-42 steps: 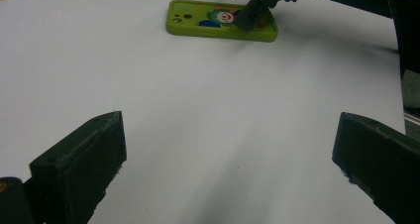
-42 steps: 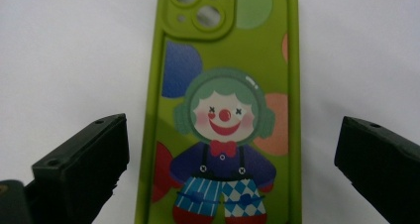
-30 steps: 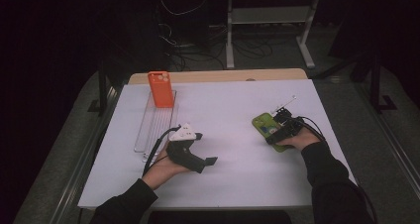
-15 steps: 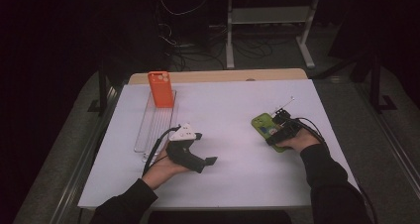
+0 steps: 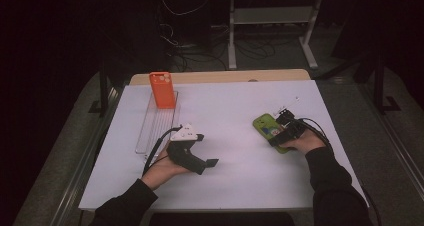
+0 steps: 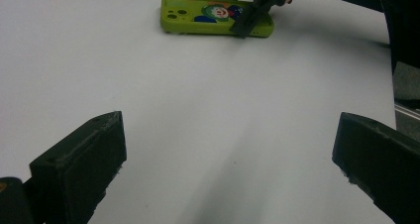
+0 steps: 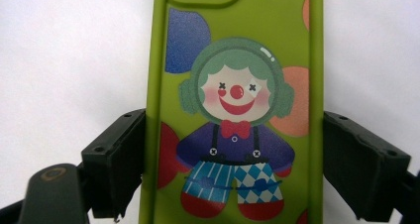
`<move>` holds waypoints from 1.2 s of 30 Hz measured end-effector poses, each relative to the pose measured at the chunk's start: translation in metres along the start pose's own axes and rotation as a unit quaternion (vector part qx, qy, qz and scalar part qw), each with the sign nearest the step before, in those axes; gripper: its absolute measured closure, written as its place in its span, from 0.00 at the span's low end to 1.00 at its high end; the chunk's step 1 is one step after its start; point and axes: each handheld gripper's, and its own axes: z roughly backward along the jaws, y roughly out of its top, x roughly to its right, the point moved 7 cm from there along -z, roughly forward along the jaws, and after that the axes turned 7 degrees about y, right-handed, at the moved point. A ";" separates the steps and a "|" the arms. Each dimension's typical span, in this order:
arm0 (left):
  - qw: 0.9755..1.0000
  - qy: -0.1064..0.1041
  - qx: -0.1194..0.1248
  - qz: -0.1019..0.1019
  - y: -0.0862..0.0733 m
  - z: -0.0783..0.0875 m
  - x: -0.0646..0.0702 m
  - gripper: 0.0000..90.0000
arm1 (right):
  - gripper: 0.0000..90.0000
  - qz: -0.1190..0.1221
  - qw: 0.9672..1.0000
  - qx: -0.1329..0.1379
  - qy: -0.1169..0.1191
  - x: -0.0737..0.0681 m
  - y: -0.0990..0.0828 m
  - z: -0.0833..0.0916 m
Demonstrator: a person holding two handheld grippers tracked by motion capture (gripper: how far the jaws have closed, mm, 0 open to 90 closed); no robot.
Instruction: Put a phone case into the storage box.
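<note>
Gripping the green case (image 7: 237, 110) at the table's (image 5: 230, 111) right, my right gripper (image 7: 233, 159) pinches its long sides; my left gripper (image 6: 228, 174) rests spread, near left.

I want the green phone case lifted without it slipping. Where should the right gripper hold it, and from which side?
Grip the green phone case across its width, on the two long side edges, coming down from above. It lies flat on the white table, so only those narrow edges offer opposing faces. The right gripper already straddles it near the clown's legs, and each jaw appears to touch an edge.
</note>
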 end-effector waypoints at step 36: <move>0.993 -0.060 -0.036 -0.098 0.038 0.000 -0.014 0.00 | 0.17 0.270 0.956 0.002 0.114 -0.092 0.029 0.027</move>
